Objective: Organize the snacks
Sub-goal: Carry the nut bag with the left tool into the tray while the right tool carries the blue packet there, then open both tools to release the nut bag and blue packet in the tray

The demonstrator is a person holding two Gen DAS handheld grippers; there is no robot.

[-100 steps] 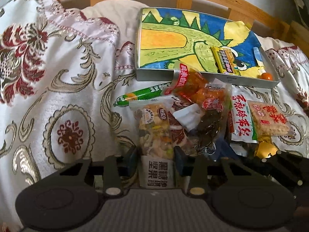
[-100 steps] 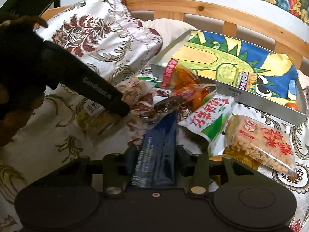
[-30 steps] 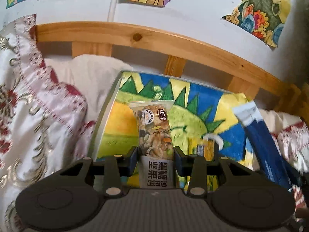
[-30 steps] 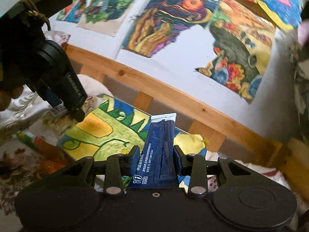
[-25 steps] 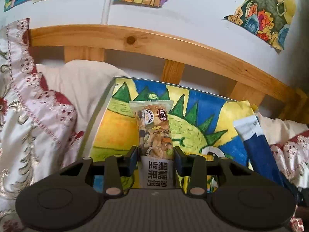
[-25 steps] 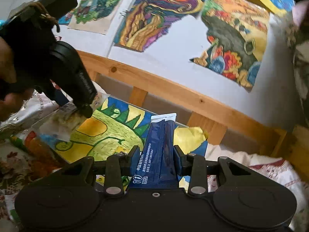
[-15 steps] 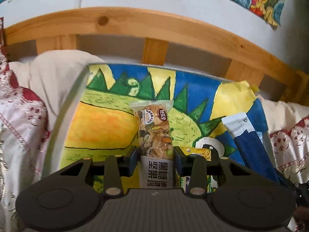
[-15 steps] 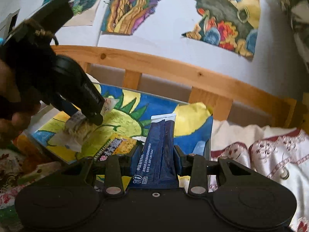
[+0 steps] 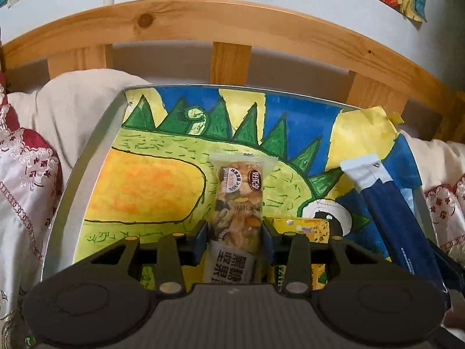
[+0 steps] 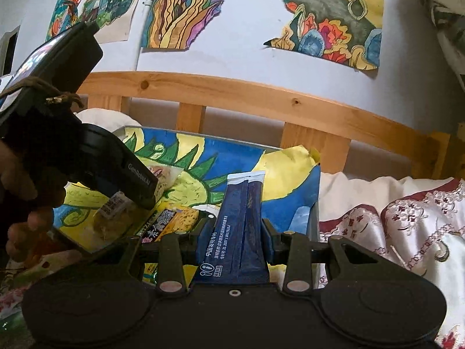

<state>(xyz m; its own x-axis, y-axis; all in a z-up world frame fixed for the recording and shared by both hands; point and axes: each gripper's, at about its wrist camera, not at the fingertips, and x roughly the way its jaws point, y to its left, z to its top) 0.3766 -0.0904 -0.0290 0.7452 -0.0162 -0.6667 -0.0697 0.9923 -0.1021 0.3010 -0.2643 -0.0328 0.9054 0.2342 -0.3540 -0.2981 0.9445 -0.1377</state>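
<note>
Left tool (image 9: 234, 234) clamps nut snack packet (image 9: 239, 200) at frame centre, over dinosaur-painted tray (image 9: 87, 157). Right tool (image 10: 236, 237) clamps dark blue pouch (image 10: 239, 226), lower centre, above tray's right end.

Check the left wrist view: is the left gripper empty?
No, the left gripper is clamped on a clear nut snack packet, held above the painted tray.

"GenRobot.AI" on left tool (image 10: 139, 174), "30%" on nut pkt (image 9: 237, 203)
</note>
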